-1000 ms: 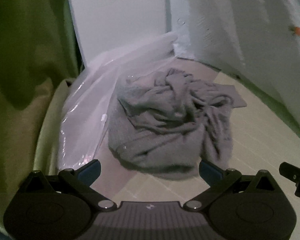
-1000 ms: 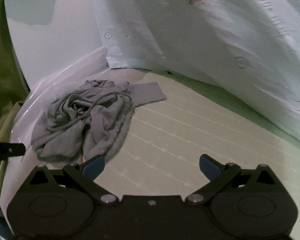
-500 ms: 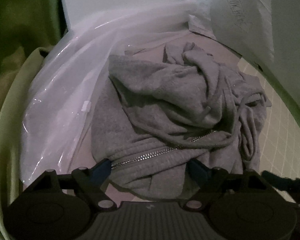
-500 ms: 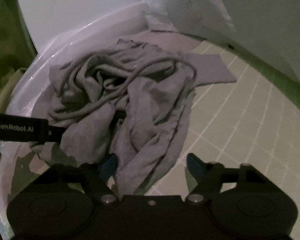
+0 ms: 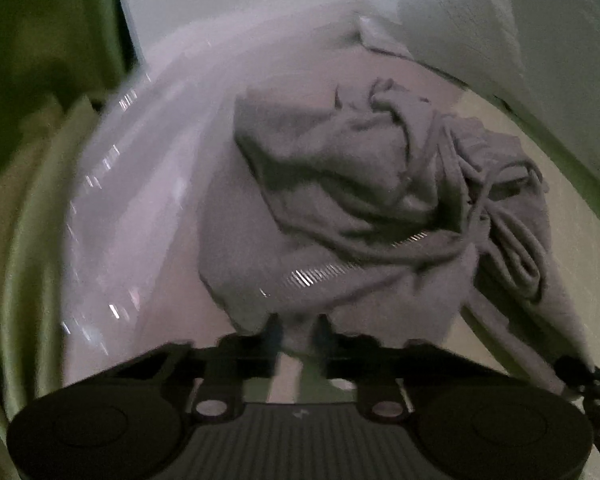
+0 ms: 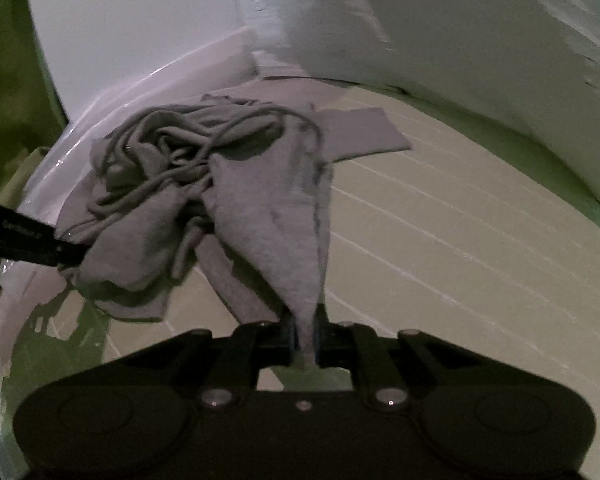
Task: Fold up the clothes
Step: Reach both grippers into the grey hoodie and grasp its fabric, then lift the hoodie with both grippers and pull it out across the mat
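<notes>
Both tools are pinching cloth: the left tool (image 5: 296, 330) has its fingers drawn close on the near hem of a grey zip-up garment (image 5: 340, 200), and the right tool (image 6: 304, 330) has its fingers pressed together on a tapering flap of the same garment (image 6: 236, 200), which stretches taut from the heap straight into the grip. Seen from the right tool, the left tool (image 6: 32, 240) comes in at the far left, touching the heap's edge. My judgement is that the step in hand is taking hold at two points so the bunched garment can be opened out; nothing about it is folded as it lies. The next move likely calls for drawing the two tools apart and upward together, keeping both pinches firm, until the cloth hangs or spreads flat enough to find its edges. The garment sits just ahead of both tools, crumpled into a loose mound with deep creases. A metal zipper (image 5: 340, 268) runs across it close in front of the left tool, and a drawcord (image 6: 188, 164) loops over the top. One flat piece (image 6: 364, 132) lies spread beyond the heap. It rests partly on a lined pale surface (image 6: 460, 240) and partly on glossy clear plastic sheeting (image 5: 140, 200) off to the left tool's left side. The left view is blurred, so finer detail of that grip is uncertain.
</notes>
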The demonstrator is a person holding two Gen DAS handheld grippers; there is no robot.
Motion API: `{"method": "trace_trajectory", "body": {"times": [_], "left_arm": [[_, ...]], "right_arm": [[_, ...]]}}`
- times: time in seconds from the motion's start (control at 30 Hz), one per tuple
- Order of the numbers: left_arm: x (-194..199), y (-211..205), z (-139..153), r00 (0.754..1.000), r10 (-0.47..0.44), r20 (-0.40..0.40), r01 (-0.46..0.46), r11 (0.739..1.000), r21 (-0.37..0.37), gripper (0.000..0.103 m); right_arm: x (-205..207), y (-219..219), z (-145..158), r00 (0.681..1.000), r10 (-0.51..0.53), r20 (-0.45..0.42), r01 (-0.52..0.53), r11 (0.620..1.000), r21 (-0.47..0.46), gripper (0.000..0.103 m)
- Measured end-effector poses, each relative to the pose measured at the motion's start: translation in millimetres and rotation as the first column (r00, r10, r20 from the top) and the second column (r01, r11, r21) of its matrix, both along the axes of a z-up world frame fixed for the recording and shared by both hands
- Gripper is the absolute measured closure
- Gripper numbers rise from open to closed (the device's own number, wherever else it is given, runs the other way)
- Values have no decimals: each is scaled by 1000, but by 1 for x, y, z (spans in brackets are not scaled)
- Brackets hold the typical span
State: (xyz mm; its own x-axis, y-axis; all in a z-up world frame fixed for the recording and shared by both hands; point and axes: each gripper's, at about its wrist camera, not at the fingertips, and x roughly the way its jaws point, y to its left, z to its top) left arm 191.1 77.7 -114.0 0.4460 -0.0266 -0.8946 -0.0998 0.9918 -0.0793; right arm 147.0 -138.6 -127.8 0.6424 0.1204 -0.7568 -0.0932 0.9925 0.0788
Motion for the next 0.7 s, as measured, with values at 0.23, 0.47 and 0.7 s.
{"method": "trace_trajectory", "body": {"times": [0.23,0.47,0.7], "left_arm": [[-55,-39,0,998,-44,-44,42,998,-57,90],[-109,-116,26,993,-121,5,121,990,-71,71],[-138,-201,49,973,-206,99,210,977,-27,51]], "right_arm": [[-81,-67,1,987,-160,8,160,985,-71,95],[-166,-169,10,933,-359,30,360,923,-137,95],[-224,-276,16,869,-481,112,494,843,-211,95]]}}
